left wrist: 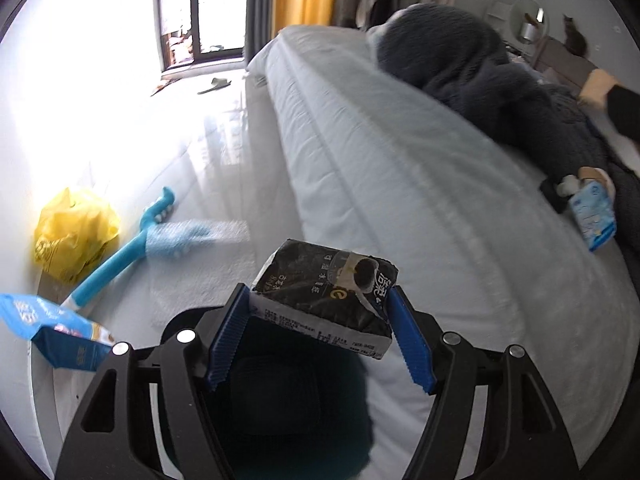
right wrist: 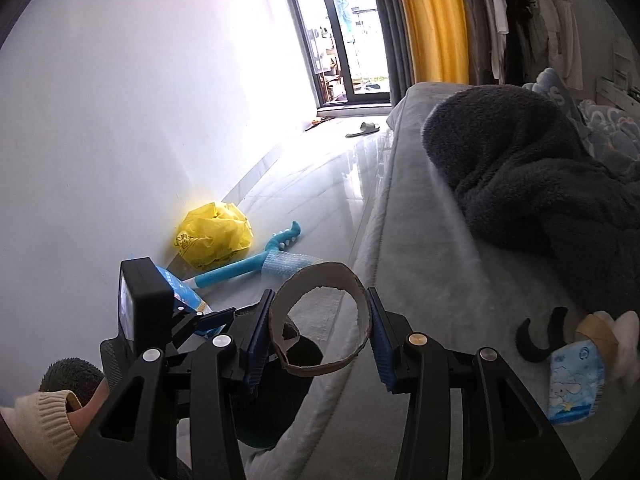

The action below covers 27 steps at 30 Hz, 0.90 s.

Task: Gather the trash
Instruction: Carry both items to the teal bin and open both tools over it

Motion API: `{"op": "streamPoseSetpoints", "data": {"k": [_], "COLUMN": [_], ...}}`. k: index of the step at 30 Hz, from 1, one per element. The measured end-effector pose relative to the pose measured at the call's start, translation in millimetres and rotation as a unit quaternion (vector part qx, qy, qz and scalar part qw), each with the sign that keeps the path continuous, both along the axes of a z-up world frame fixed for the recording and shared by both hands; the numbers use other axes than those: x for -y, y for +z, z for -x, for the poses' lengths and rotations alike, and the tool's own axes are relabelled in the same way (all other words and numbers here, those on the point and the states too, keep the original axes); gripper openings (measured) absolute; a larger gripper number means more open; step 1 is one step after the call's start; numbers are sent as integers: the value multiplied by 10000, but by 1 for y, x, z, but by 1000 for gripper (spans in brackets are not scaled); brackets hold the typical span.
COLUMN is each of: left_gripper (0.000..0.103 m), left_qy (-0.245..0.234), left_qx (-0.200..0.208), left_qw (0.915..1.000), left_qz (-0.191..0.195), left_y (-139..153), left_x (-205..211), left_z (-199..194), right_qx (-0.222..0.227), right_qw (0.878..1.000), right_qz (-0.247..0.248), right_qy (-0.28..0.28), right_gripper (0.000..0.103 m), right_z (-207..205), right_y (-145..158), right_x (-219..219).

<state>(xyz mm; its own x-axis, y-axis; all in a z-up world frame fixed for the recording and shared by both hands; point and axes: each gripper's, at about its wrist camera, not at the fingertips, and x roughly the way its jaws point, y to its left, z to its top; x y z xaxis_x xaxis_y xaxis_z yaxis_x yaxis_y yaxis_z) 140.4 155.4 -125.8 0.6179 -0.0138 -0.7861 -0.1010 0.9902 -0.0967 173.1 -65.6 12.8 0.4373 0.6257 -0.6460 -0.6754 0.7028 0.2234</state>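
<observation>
Daylight pours in through the glass door (left wrist: 200, 8) at the far end of the room, and it burns the white wall (right wrist: 120, 100) and the glossy floor (left wrist: 132, 152) beside it almost to blank — I can read streaky reflections on the tiles but little else there. Nearer me the light falls off; the space under my fingers is a deep shadow. The bed (left wrist: 400, 184) is smeared with motion blur in my left view, sharper in my right. Both lenses bend straight lines hard, and the corners go black — typical fisheye vignetting.
</observation>
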Motion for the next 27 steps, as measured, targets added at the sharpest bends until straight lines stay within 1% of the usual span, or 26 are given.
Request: {"op": "streamPoseSetpoints", "data": {"k": [3,9,14,19,24,26,27], "left_gripper": [72,72,72,73,76,83,84], "left_qy": [103,186,252,319,339,366,387], "left_qx": [-236,-913,-1446,-1976,-2298,-2342,-2333], "left_qw": [9997,9956,9888,9786,9702,9678,9678], "left_qz": [-9,-7,284,470,690,841,860], "left_y": [-14,-53,-81,-104,-114,-112,-111], "left_x": [-17,-40,-59,-76,-87,-93,-97], "left_z": [2,6,11,20,29,34,36], "right_qx": [-7,-111,-198,-330,-461,-612,-681], "right_qw": [9999,9993,9982,9965,9944,9933,9929], "right_qz": [35,115,189,364,600,657,664], "right_qy": [150,352,532,682,735,725,719], "right_gripper": [45,45,45,45,45,45,45], "right_z": [3,4,9,9,5,2,1], "right_y": [-2,-11,-19,-36,-57,-68,-72], "right_x": [-20,-54,-83,-106,-120,-125,-127]}}
